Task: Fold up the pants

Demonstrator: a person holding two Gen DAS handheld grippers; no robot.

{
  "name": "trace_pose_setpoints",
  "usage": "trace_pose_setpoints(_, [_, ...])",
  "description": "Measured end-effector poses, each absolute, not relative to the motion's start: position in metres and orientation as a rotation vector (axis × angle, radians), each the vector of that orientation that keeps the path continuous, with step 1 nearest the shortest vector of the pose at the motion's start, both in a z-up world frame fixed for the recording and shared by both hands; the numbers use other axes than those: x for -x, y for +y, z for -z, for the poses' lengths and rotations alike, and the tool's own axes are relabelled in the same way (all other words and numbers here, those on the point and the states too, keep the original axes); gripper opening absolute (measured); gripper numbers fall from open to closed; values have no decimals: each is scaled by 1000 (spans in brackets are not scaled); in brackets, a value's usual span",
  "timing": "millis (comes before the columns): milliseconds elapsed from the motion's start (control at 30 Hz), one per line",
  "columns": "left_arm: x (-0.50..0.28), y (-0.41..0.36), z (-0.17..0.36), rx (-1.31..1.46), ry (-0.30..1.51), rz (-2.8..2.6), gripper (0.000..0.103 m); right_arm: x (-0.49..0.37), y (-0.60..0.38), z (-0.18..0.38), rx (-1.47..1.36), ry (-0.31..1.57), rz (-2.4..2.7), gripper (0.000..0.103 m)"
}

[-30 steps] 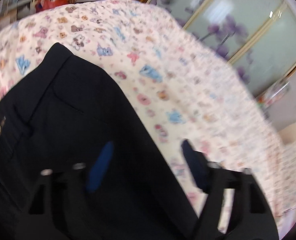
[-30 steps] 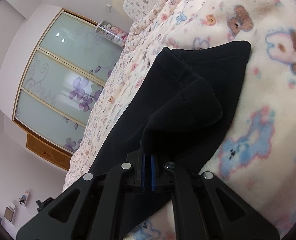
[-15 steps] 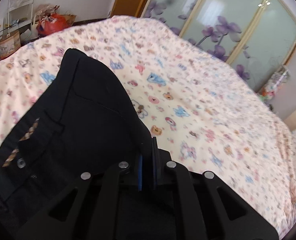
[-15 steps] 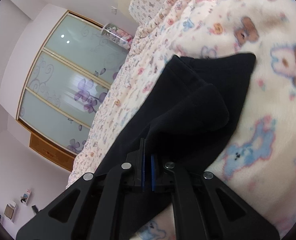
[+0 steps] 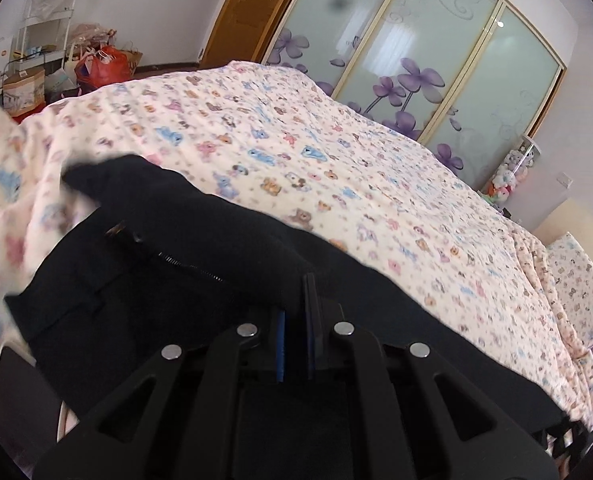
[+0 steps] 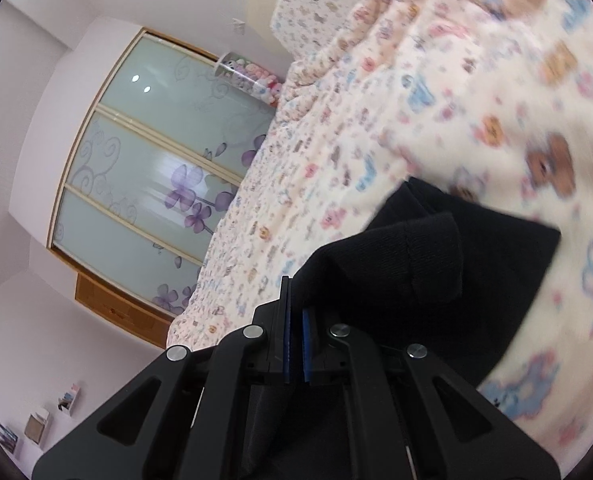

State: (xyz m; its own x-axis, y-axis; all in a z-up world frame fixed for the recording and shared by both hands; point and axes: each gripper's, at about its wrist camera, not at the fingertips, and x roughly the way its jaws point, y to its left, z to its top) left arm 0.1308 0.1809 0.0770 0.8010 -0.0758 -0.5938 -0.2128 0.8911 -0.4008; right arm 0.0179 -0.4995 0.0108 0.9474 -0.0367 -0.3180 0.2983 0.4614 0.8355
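A: What is the left gripper (image 5: pixel 294 304) doing?

B: Its jaws are pressed together on a fold of the black pants (image 5: pixel 184 240). The dark cloth bunches between the blue pads (image 5: pixel 280 340) and rises just ahead of the tips.

A: Where does the rest of the garment lie from there?

B: It spreads ahead and to the left of that claw. The zipper (image 5: pixel 188 266) and the waist button (image 5: pixel 136 237) sit up and to the left of the tips, and a corner of the cloth reaches farther left over the bedspread (image 5: pixel 336 168). More black cloth runs off to the right, close under the claw.

A: And the right gripper (image 6: pixel 296 308)?

B: Clenched as well, holding the pants (image 6: pixel 416 280). The cloth comes out from between the blue pads (image 6: pixel 307 344) and hangs to the right and ahead of the tips in thick folds, with the bedspread (image 6: pixel 476 100) behind it.

A: What stands beyond each claw?

B: Far ahead of the left one, past the bed, the wardrobe doors (image 5: pixel 416 60) with purple flowers. The same wardrobe doors (image 6: pixel 156 168) are to the left of the right one.
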Motion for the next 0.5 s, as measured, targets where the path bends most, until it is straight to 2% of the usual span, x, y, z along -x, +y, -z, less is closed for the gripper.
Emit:
trace_pose_setpoints(233, [-69,191,-53,505,577,-95,7,7,-503,-22,-1075,197,187,4])
trace_pose_setpoints(333, [-37,194,-31,527,573,-118,7,18,-506,-6,-1098,213,223,4])
trace_pose_setpoints(500, [-29,196,3,541,643,-137,10,21,-508,25,-1134,291,301,4])
